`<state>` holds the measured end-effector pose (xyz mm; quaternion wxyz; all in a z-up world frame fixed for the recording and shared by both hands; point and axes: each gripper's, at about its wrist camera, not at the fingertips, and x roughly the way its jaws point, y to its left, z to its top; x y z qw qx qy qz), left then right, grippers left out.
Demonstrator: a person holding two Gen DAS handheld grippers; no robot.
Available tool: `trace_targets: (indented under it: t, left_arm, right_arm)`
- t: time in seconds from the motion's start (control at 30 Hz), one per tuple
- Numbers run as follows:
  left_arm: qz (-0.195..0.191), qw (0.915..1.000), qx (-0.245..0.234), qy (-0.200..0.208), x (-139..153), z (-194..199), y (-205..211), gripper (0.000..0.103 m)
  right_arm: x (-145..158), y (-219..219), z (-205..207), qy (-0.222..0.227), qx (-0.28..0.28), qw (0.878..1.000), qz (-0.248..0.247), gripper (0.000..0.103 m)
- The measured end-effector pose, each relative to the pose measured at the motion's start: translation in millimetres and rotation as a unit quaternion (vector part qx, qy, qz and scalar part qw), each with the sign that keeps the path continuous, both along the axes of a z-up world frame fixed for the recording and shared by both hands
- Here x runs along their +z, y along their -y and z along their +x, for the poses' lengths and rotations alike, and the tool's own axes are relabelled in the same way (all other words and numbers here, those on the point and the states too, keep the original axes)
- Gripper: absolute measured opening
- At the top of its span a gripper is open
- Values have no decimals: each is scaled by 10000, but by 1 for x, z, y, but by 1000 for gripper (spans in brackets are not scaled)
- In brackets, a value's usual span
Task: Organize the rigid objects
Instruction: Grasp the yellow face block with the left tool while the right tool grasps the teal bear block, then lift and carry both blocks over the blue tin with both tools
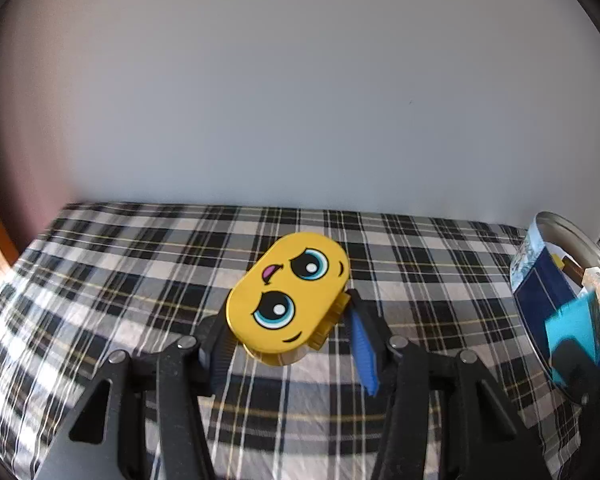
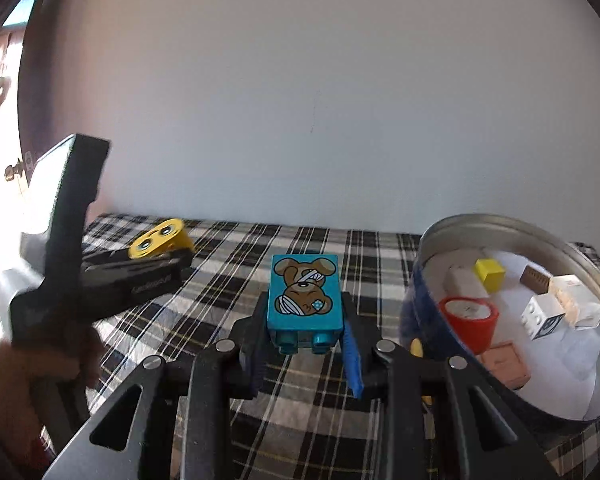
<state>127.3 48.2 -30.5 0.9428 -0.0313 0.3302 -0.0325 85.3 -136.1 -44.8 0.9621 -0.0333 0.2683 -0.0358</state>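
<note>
Yellow face block sits centre of L wrist view, clamped between L gripper fingers above plaid cloth; round tin at 3 o'clock w/ teal block just in front; R wrist view: teal bear block pinched by R gripper, studs toward cam; tin at 3 o'clock holds yellow cube, red cup, white dice; L gripper at 9 o'clock, tilted, person's hand on its grip, yellow block at its tip.
</note>
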Motion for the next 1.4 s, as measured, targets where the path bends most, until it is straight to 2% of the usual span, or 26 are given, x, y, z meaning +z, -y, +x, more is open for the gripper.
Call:
trace_targets:
  t: [0.13, 0.37, 0.77, 1.4]
  left_arm:
    - [-29, 9997, 176, 178, 4, -22, 6, 50]
    - [217, 9981, 221, 538, 10, -50, 25, 50]
    - [224, 9964, 381, 728, 16, -76, 34, 50]
    - [251, 9956, 264, 869, 22, -93, 56, 50]
  right_arm:
    - [5, 1, -6, 259, -76, 9996, -63, 34]
    - [8, -2, -14, 496, -149, 9986, -137, 34]
    - [10, -1, -40, 612, -156, 9977, -257, 34]
    - [13, 10, -55, 681, -236, 9966, -390, 34]
